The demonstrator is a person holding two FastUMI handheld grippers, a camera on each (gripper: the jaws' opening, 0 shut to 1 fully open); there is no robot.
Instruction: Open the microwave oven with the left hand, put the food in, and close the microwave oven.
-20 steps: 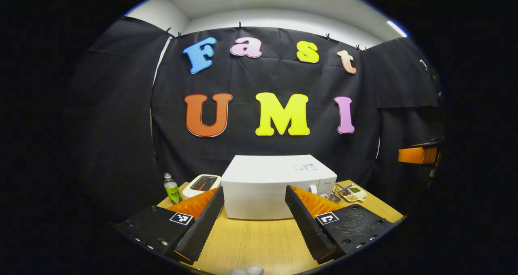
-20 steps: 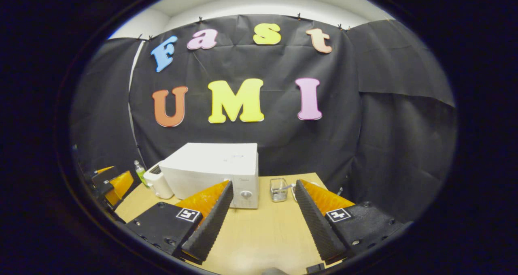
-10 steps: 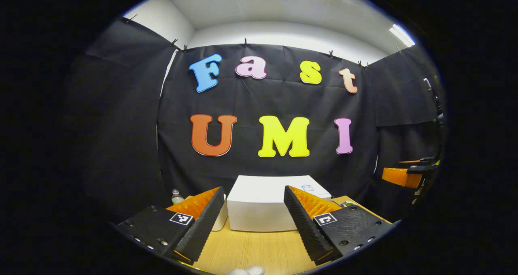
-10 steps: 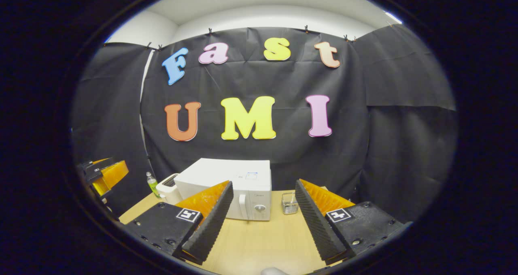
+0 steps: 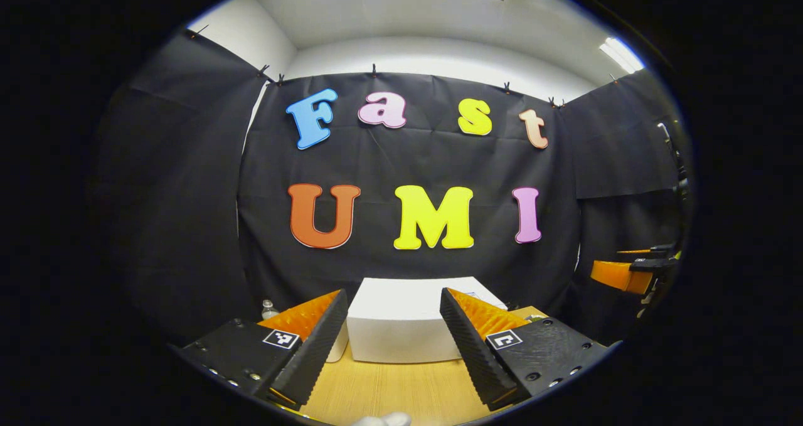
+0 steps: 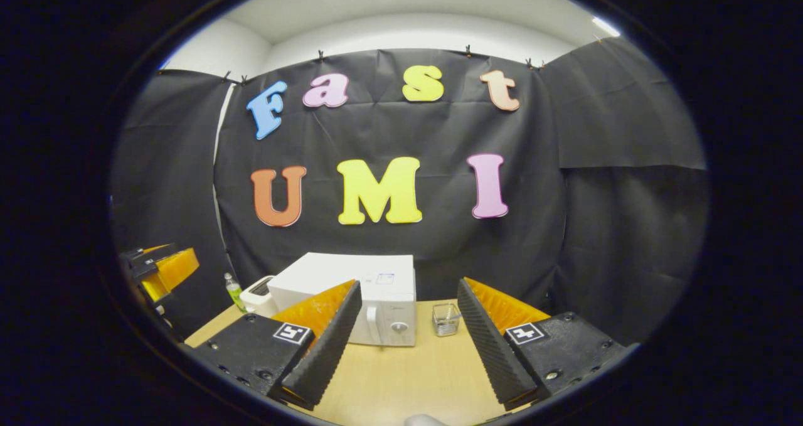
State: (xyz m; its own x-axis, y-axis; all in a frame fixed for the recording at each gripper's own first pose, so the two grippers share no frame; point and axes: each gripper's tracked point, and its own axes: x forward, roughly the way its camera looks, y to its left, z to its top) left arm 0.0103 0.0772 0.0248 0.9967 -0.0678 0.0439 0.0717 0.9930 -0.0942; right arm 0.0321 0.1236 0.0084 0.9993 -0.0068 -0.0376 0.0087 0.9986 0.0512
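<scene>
wooden table (image 6: pixel 401 376) ahead of the right gripper (image 6: pixel 401 344) carries a closed white microwave oven (image 6: pixel 376 297), toaster (image 6: pixel 256 295) and bottle (image 6: pixel 233 291) beyond-left, wire basket (image 6: pixel 446 319) right.

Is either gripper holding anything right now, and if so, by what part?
Nothing is held. The left gripper and right gripper both have open, empty jaws, well short of the closed white box-shaped microwave oven on the wooden table.

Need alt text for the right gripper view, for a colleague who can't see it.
The right gripper is open and holds nothing, facing a closed white microwave on a wooden table. A small wire basket stands right of the microwave, a toaster and bottle left.
</scene>
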